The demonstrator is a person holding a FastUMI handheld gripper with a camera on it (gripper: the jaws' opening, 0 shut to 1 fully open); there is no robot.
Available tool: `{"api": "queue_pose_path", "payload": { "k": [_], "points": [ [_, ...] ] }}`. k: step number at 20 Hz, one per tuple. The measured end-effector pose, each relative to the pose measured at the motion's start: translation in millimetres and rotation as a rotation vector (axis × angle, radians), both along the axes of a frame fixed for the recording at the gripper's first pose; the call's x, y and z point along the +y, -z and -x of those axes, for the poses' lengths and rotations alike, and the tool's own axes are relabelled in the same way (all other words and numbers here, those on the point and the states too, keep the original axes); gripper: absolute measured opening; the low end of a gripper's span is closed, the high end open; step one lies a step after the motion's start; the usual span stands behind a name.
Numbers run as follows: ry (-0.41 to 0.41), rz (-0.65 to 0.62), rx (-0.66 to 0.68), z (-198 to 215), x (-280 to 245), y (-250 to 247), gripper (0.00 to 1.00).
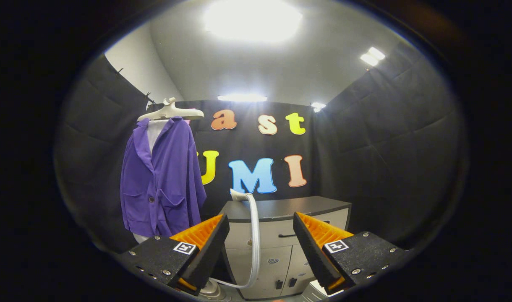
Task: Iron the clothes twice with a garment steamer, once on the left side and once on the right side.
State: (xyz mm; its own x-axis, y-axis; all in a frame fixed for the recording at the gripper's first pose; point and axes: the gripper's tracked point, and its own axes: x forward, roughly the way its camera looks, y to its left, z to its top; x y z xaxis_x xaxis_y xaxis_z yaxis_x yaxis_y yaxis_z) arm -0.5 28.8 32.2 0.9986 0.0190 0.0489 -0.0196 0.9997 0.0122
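Observation:
A purple jacket (161, 182) hangs on a pale hanger (171, 111) beyond and to the left of my fingers, its front facing me. The garment steamer's white head (238, 194) rests on the left end of a cabinet top, straight ahead beyond my fingers. Its white hose (254, 239) drops down the cabinet front and curls back toward a base unit (212, 291) under my left finger. My gripper (260, 239) stands open, wide apart, with nothing held between its fingers.
A grey cabinet (300, 235) with a dark top, a drawer and lower doors stands ahead against the black cloth wall. Black cloth walls close in on the left and right. Bright ceiling lights shine overhead.

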Motion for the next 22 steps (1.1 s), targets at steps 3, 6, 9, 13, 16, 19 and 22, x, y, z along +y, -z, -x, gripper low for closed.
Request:
{"api": "queue_pose_path", "payload": {
  "k": [3,6,9,13,16,19,22],
  "points": [
    [-0.009,0.004,-0.015,-8,12,-21,0.95],
    [-0.013,0.028,-0.036,-20,21,-45,0.95],
    [-0.03,0.045,-0.062,-41,31,-70,0.95],
    [-0.071,0.013,-0.065,-84,34,-98,0.95],
    [-0.1,0.005,-0.089,-121,30,-115,0.95],
    [-0.148,0.006,-0.071,-168,26,-117,0.94],
    [-0.191,-0.008,-0.044,-218,22,-118,0.94]
  ]
}}
